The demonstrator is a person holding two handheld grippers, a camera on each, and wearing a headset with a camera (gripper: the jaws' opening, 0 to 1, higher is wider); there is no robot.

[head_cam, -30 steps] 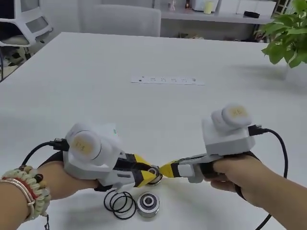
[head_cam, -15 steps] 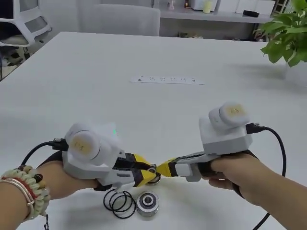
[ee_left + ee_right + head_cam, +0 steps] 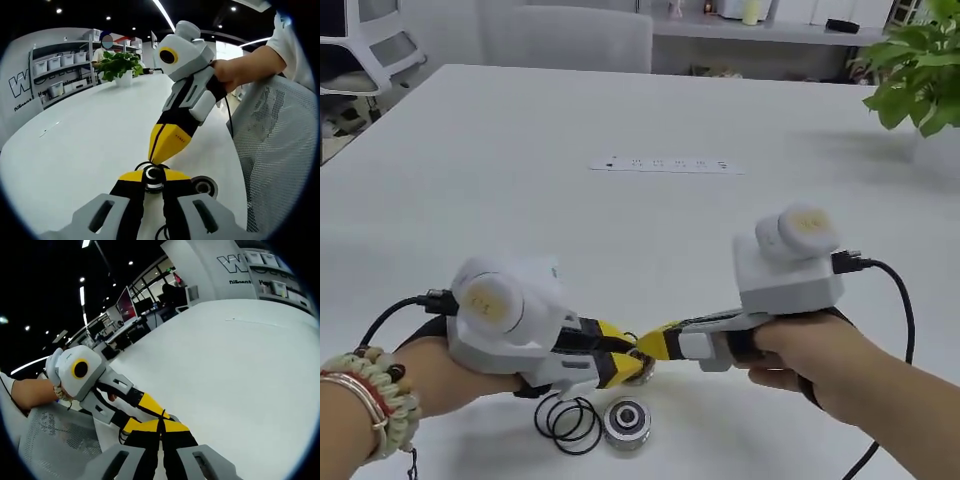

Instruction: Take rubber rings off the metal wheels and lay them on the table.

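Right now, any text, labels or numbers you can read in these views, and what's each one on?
"W": big white letter on the far wall, in both gripper views; the rest of the word cannot be made out.
Smaller line under that letter: blurred, unreadable.
Small print on the right gripper, on its yellow fingers: too small to read.
Markings on the power strip: too small to read.
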